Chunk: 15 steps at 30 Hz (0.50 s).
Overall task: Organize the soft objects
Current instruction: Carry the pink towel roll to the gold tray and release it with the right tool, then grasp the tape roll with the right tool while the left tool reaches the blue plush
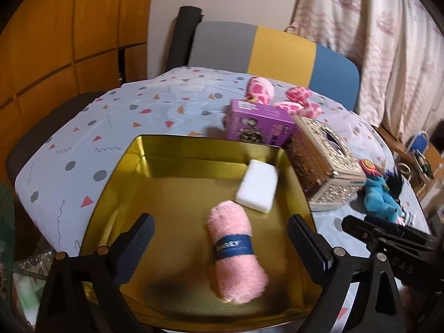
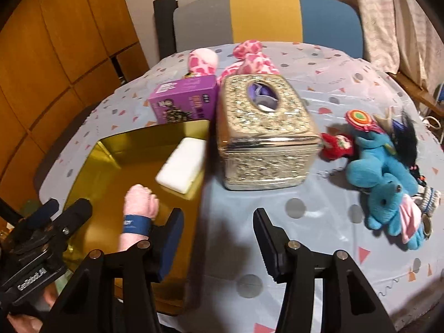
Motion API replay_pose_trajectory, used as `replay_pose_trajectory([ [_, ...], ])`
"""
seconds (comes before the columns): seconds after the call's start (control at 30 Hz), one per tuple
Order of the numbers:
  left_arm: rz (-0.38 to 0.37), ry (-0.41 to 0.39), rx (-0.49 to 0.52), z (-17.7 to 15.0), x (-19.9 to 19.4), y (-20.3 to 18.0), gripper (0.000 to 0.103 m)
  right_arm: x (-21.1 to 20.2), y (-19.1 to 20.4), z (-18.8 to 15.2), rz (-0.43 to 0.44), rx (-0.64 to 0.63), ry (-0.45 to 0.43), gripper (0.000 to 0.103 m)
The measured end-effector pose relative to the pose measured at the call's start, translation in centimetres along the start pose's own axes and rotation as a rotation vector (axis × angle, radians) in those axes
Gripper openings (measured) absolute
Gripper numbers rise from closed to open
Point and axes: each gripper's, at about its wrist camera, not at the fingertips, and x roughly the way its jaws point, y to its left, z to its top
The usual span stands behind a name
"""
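Across the middle of both views spreads the counter [image 1: 83, 127] under its confetti-print cloth. At lower centre of the left view sits the gold tin [image 1: 130, 172], with the rolled pink towel [image 1: 236, 252] lying loose on its floor and the white sponge [image 1: 258, 186] beside it at upper right. Just right of the tin stands the silver tissue box [image 2: 266, 138]; the blue plush toy [image 2: 383, 183] lies at right. The left hand-held gripper [image 1: 220, 245] gapes wide around the towel without touching it. The right hand-held gripper [image 2: 219, 244] hangs half open over bare cloth, holding nothing.
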Motion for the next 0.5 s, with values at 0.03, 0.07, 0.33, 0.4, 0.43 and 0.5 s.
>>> replay_pose_trajectory([
  [0.03,-0.004,-0.001,0.012,-0.1,-0.1,-0.4,0.097,-0.2,-0.3,-0.1,-0.014,-0.003,-0.009,0.053],
  [0.07,-0.007,-0.003,0.024,-0.2,-0.1,-0.7,0.097,-0.3,-0.5,-0.1,-0.021,-0.005,-0.015,0.053],
  [0.33,-0.037,0.007,0.096,-0.7,-0.1,-3.2,0.097,-1.2,-4.0,-0.3,-0.077,0.045,-0.039,0.057],
  [0.4,-0.041,0.009,0.113,-0.8,-0.1,-3.8,0.097,-1.4,-5.1,-0.4,-0.091,0.062,-0.041,0.057],
  [0.43,-0.041,0.010,0.120,-0.9,-0.1,-4.0,0.097,-1.5,-5.7,-0.4,-0.102,0.072,-0.042,0.057],
  [0.5,-0.049,0.018,0.136,-1.0,0.1,-4.6,0.097,-1.8,-7.3,-0.6,-0.123,0.099,-0.045,0.057],
])
